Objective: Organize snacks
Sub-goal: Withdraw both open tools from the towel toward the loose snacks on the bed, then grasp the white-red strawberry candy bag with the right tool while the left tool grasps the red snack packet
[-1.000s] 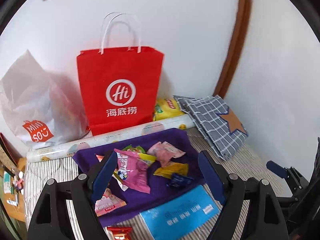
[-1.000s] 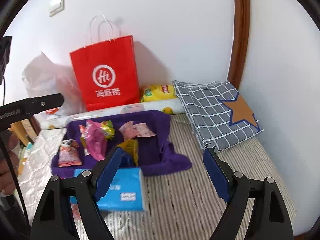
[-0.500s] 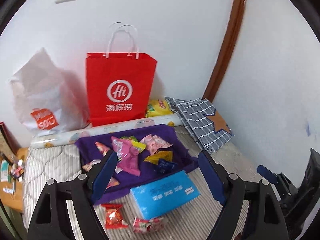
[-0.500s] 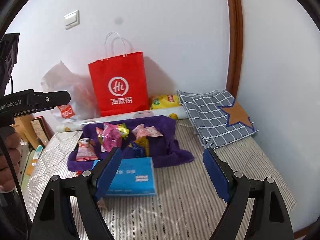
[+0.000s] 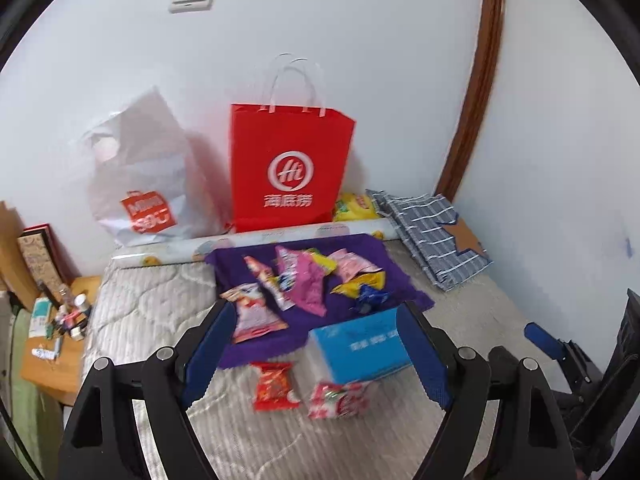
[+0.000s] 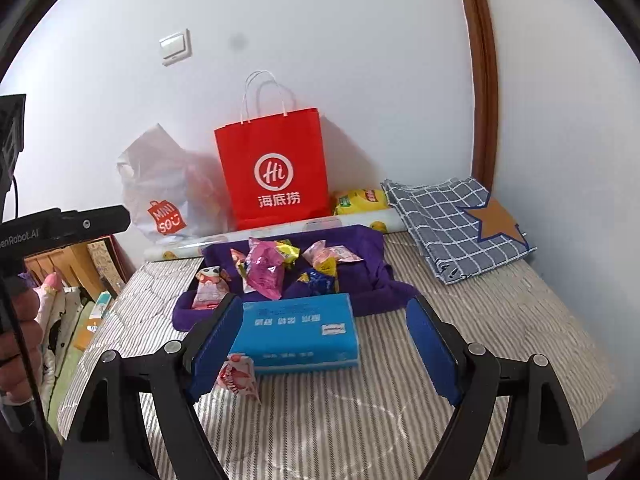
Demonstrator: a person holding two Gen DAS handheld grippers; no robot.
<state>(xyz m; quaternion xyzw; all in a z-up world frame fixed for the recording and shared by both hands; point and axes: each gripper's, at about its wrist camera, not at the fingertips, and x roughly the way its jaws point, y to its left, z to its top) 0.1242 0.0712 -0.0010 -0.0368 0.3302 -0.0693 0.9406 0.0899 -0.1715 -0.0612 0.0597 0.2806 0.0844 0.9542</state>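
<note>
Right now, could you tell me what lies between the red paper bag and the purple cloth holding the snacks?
A printed roll lies along the wall between the red paper bag and the purple cloth, shown in both wrist views.

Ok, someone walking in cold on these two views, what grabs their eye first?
The red paper bag standing upright against the white wall, dead centre. Next, the bright snack packets scattered over the purple cloth on the striped mattress, with the blue tissue pack lying in front of the cloth.
</note>
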